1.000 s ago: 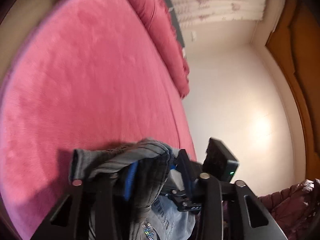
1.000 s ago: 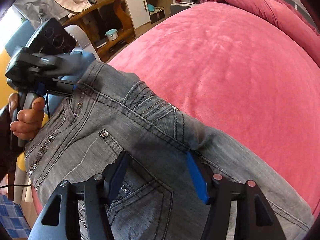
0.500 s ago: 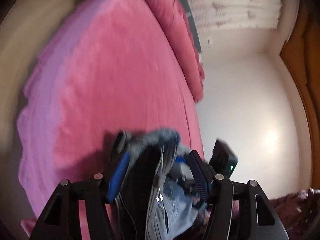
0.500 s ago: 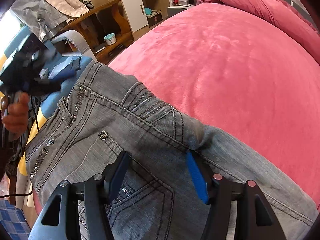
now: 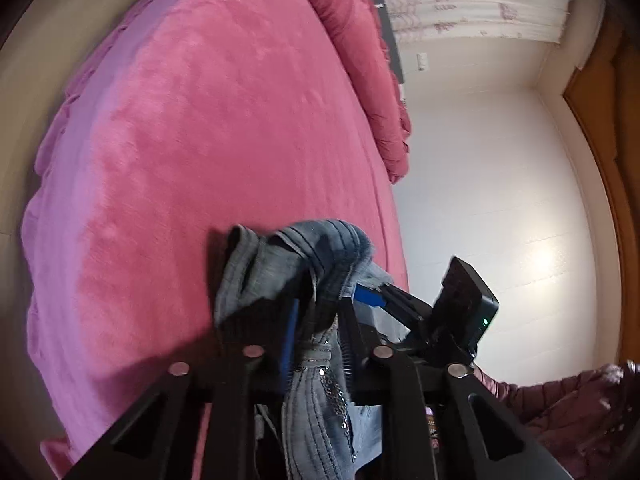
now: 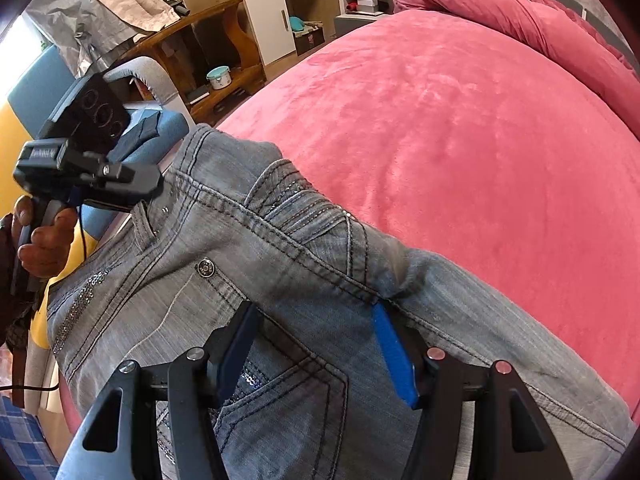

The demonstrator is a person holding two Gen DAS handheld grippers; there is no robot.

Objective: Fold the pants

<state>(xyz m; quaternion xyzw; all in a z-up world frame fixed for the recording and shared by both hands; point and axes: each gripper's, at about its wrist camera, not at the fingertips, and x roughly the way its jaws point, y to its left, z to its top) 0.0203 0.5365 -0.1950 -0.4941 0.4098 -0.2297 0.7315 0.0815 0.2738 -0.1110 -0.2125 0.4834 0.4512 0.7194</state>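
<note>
Grey jeans (image 6: 280, 240) with sequin trim lie with their waist end at the near edge of a pink bed (image 6: 460, 140), partly hanging off it. My left gripper (image 5: 304, 312) has the bunched waistband (image 5: 320, 356) between its blue pads, and its jaws are closing on it. From the right wrist view the left gripper (image 6: 156, 192) meets the waistband corner, with a person's hand (image 6: 44, 240) on its handle. My right gripper (image 6: 312, 328) points down at the hip, jaws wide, with a thick fold of denim filling the gap between its pads.
A rolled pink duvet (image 6: 520, 12) lies along the bed's far side. Wooden shelves (image 6: 208, 60) and a white cabinet (image 6: 268, 12) stand beyond the bed. A bare white wall (image 5: 500, 200) and a dark red sleeve (image 5: 580, 400) are to the right in the left wrist view.
The left gripper's jaws spread wide off the waistband half a second ago and have now narrowed onto it again. The right gripper and the jeans under it have stayed put.
</note>
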